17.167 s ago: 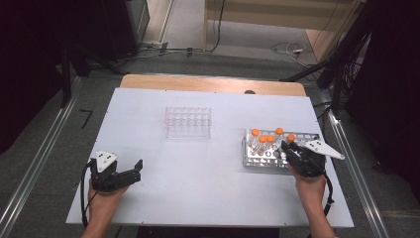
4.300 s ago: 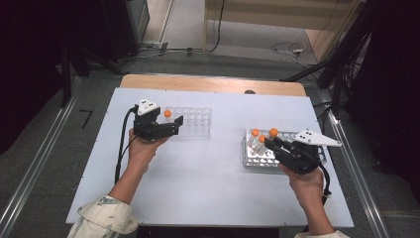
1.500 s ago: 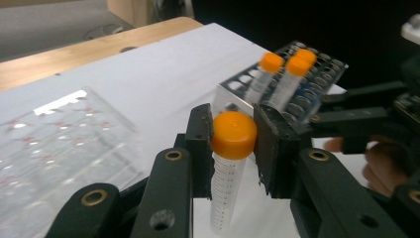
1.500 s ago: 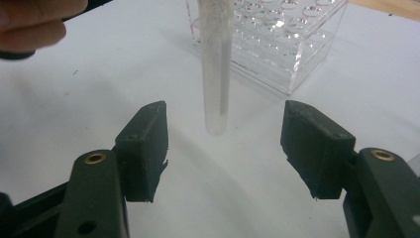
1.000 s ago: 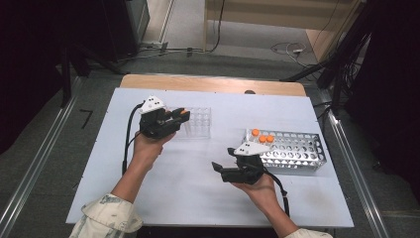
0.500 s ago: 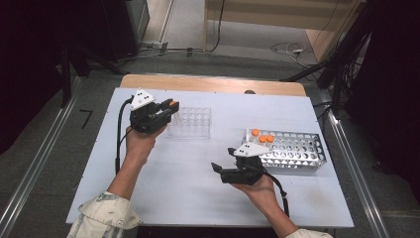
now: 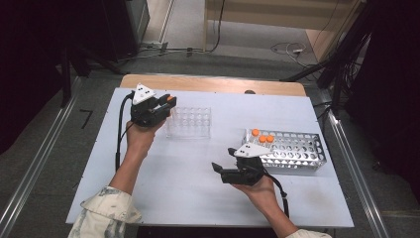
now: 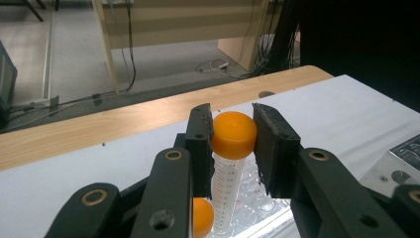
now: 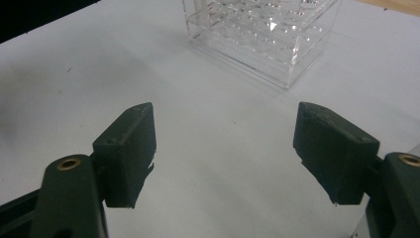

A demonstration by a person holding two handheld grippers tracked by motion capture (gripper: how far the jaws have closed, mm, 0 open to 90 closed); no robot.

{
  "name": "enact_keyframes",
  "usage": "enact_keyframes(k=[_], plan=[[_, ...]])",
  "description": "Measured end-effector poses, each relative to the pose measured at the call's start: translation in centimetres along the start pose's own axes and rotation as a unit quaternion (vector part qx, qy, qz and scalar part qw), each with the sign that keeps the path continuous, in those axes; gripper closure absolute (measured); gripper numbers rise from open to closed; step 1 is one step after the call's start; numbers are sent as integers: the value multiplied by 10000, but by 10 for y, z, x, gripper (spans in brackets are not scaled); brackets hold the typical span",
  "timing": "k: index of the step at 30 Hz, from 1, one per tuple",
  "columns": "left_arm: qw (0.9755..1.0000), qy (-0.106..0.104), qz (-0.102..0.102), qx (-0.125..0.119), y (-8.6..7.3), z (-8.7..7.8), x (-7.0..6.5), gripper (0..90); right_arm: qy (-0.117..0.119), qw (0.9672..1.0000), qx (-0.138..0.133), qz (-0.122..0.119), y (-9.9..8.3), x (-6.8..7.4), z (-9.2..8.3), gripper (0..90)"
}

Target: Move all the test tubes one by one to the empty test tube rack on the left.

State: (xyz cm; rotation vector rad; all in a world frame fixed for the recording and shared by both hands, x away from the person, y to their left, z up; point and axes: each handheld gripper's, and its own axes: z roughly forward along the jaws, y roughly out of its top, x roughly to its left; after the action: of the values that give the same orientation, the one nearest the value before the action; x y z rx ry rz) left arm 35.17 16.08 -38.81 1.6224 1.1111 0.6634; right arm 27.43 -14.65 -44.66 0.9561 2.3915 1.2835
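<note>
Left gripper clamps a clear graduated plastic tube with orange screw cap, held upright by the cap, at 9 o'clock of the clear acrylic tube rack, just above its left edge. A second orange cap shows below, beside the tube. Right gripper jaws wide, nothing between them, low over the white table, at 8 o'clock of the metal wire rack holding three orange-capped tubes.
</note>
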Motion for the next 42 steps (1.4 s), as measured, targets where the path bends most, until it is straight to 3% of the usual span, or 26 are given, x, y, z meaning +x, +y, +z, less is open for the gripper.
enact_keyframes(k=[6, 14, 20, 32, 35, 38, 40, 42], plan=[[9998, -3, 109, 161, -5, 8, -5, 708, -2, 10000, 2, -20, -1, -1, 0, 238], [9974, 217, 441, 535, -20, 15, -13, 706, 0, 10000, 16, -40, -1, 0, 0, 242], [9965, 245, 488, 632, -26, 19, -14, 701, 5, 10000, -2, -43, -1, 0, -1, 243], [9985, 92, 265, 478, -22, 12, -13, 536, -6, 10000, -14, -33, -1, -1, -1, 243], [9988, 9, 147, 462, -20, 9, -12, 446, -13, 10000, -37, -39, -1, -1, -2, 243], [9987, 82, 108, 488, -19, 6, -13, 363, -33, 10000, -57, -30, -1, -2, -5, 243], [9987, 136, -22, 492, -18, 4, -13, 271, -50, 9999, -106, -17, -1, -3, -9, 243], [9988, 75, -143, 469, -17, 2, -12, 241, -64, 9998, -164, 4, -1, -5, -15, 243]])
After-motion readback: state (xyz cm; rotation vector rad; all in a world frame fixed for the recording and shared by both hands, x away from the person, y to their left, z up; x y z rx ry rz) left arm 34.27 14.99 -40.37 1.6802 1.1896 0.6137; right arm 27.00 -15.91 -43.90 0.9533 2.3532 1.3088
